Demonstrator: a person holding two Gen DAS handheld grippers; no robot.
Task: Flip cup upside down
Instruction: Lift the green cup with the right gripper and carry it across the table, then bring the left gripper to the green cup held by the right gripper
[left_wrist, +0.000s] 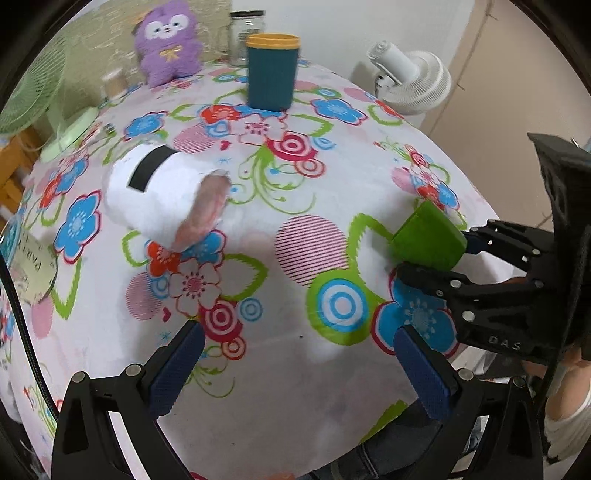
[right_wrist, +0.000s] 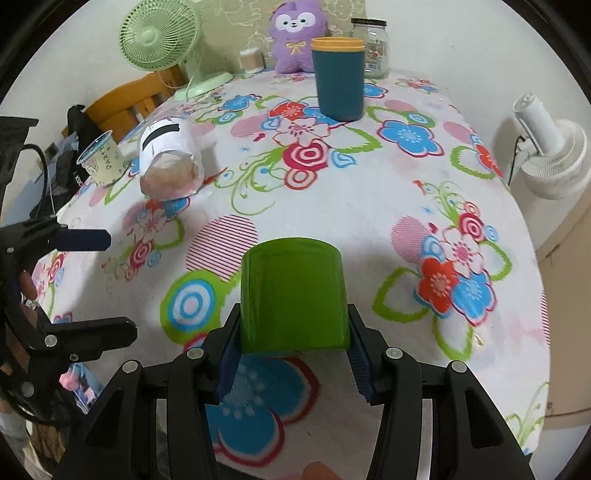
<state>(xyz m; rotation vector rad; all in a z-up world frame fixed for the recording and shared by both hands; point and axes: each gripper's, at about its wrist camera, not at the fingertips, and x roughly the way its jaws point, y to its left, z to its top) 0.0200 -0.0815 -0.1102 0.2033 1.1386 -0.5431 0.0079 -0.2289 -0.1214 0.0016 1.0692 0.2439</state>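
A green cup (right_wrist: 293, 295) is held between the blue pads of my right gripper (right_wrist: 293, 363), above the flowered tablecloth near the table's front. In the left wrist view the same cup (left_wrist: 428, 236) shows at the right, tilted, gripped by the right gripper (left_wrist: 454, 258). My left gripper (left_wrist: 299, 363) is open and empty over the tablecloth, to the left of the cup. It also shows at the left edge of the right wrist view (right_wrist: 99, 284), with its jaws wide apart.
A dark teal cup with a yellow rim (right_wrist: 338, 79) stands at the back. A white jar (right_wrist: 170, 162) lies on its side at the left, beside a small paper cup (right_wrist: 101, 158). A purple plush (right_wrist: 295, 35), glass jar (right_wrist: 373, 48), green fan (right_wrist: 162, 35) and white fan (right_wrist: 550, 147) surround the table.
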